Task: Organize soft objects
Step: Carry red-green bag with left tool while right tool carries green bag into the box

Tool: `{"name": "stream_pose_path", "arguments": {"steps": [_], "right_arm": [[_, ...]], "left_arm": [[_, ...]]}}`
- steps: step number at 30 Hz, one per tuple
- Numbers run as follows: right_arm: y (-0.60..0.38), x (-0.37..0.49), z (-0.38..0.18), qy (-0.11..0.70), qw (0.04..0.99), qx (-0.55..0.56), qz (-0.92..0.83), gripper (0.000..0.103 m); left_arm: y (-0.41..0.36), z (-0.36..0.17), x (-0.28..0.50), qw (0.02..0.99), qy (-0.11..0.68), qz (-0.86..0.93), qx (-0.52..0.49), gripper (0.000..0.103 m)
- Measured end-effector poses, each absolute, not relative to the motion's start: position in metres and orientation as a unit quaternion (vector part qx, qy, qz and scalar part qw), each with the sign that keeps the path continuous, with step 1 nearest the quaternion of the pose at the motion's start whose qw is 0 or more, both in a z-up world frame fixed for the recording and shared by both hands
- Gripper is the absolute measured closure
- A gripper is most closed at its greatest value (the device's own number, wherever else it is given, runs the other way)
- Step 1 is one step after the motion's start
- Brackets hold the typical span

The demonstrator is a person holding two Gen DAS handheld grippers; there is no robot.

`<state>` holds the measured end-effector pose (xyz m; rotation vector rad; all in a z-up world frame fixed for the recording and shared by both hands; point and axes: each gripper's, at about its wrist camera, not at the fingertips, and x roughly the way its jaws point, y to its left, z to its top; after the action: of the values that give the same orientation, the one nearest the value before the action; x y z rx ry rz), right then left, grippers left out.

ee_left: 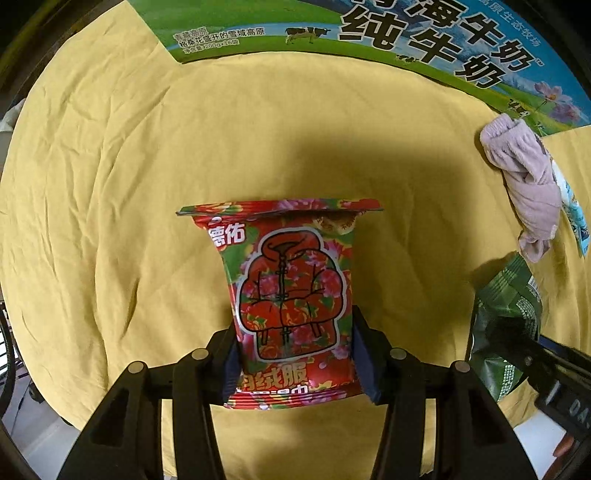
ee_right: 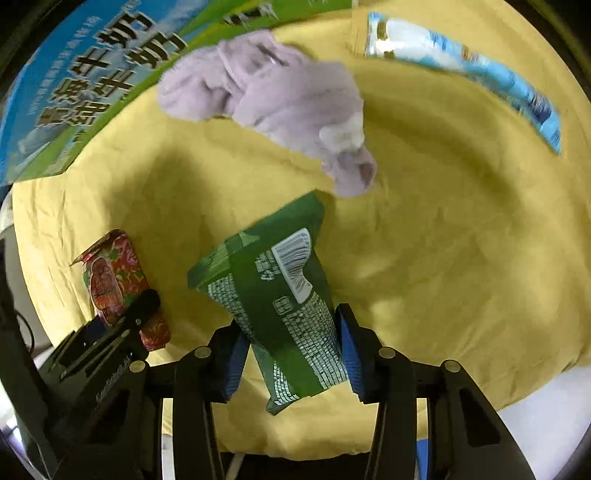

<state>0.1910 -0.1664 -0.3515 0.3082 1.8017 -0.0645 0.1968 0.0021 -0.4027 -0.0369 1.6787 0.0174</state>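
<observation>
Both grippers hold loads so we can sort two items together: our left gripper (ee_left: 295, 354) clamps the red floral pack (ee_left: 288, 295) and our right gripper (ee_right: 291, 354) the green pack (ee_right: 280, 295), above the yellow cloth's (ee_left: 110, 184) near edge.

My left wrist cam looks forward and down along its fingers (ee_left: 236, 362), close over the yellow cloth (ee_left: 110, 184), milk carton box (ee_left: 369, 33) at far edge. My right wrist cam faces the same way from further right, equally close, slightly tilted. Both share the cloth, the box, lilac cloth item (ee_right: 280, 99), red floral pack (ee_left: 291, 295) and green pack (ee_right: 280, 295). Each view catches the other gripper at its inner edge.
</observation>
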Motion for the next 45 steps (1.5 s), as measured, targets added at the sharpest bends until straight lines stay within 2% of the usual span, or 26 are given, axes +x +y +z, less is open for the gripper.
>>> {"name": "stream_pose_path", "arguments": {"steps": [1, 4, 9, 11, 16, 20, 38, 39, 43, 45], "right_arm": [[-0.160, 0.193, -0.341, 0.779, 0.615, 0.116, -0.024, 0.046], [-0.146, 0.192, -0.338, 0.781, 0.619, 0.078, -0.012, 0.041], [-0.121, 0.184, -0.360, 0.805, 0.592, 0.048, -0.003, 0.041], [-0.112, 0.182, -0.353, 0.798, 0.602, 0.030, -0.009, 0.051], [-0.103, 0.182, -0.340, 0.797, 0.603, 0.039, -0.018, 0.062], [-0.122, 0.204, -0.329, 0.792, 0.609, 0.050, -0.013, 0.065], [-0.140, 0.225, -0.146, 0.709, 0.700, 0.081, 0.026, 0.066], [-0.155, 0.200, -0.144, 0.704, 0.704, 0.086, 0.030, 0.066], [-0.165, 0.209, -0.109, 0.691, 0.714, 0.104, 0.044, 0.066], [-0.159, 0.211, -0.120, 0.684, 0.720, 0.108, 0.046, 0.066]], "left_arm": [[0.002, -0.403, 0.196, 0.668, 0.744, 0.008, -0.016, 0.055], [0.001, -0.402, 0.194, 0.670, 0.742, 0.008, -0.012, 0.055], [0.006, -0.398, 0.194, 0.671, 0.741, 0.006, -0.010, 0.056], [0.006, -0.396, 0.192, 0.672, 0.740, 0.003, -0.010, 0.058], [0.004, -0.389, 0.185, 0.677, 0.736, 0.000, -0.014, 0.059], [0.001, -0.372, 0.181, 0.687, 0.726, -0.011, -0.021, 0.060], [-0.009, -0.219, 0.199, 0.769, 0.635, -0.067, -0.031, 0.060], [-0.009, -0.212, 0.202, 0.772, 0.631, -0.070, -0.033, 0.060], [-0.013, -0.186, 0.219, 0.778, 0.621, -0.081, -0.050, 0.060], [-0.014, -0.176, 0.231, 0.783, 0.614, -0.084, -0.055, 0.060]]}}
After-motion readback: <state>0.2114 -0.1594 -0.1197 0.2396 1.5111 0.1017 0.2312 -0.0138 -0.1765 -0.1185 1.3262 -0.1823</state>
